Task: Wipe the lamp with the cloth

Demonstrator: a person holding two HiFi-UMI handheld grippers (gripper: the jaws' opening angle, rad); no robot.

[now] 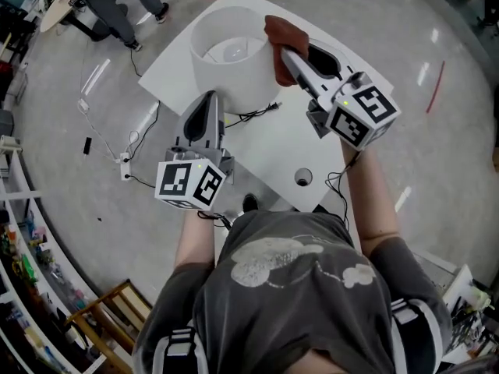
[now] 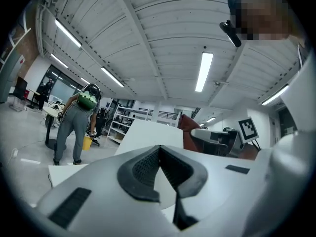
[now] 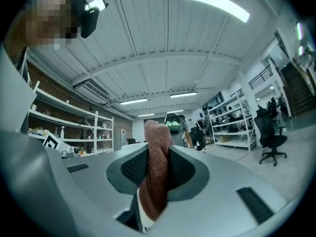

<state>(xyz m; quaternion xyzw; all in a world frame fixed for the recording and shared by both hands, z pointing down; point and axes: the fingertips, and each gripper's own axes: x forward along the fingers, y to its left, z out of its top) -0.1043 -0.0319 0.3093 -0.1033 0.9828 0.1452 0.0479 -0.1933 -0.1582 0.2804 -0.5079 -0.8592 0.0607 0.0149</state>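
Tightly, the right gripper (image 1: 283, 56) pinches the cloth (image 1: 282, 28) beside the lamp (image 1: 231, 67).

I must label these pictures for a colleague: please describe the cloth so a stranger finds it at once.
On the white table stands a wide white lamp. At its right rim, the right gripper pinches the cloth. It alone is rust-brown and soft; its neighbours are white, grey or black.

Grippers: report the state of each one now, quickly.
Left gripper: shut, holding nothing.
Right gripper: shut on the cloth.
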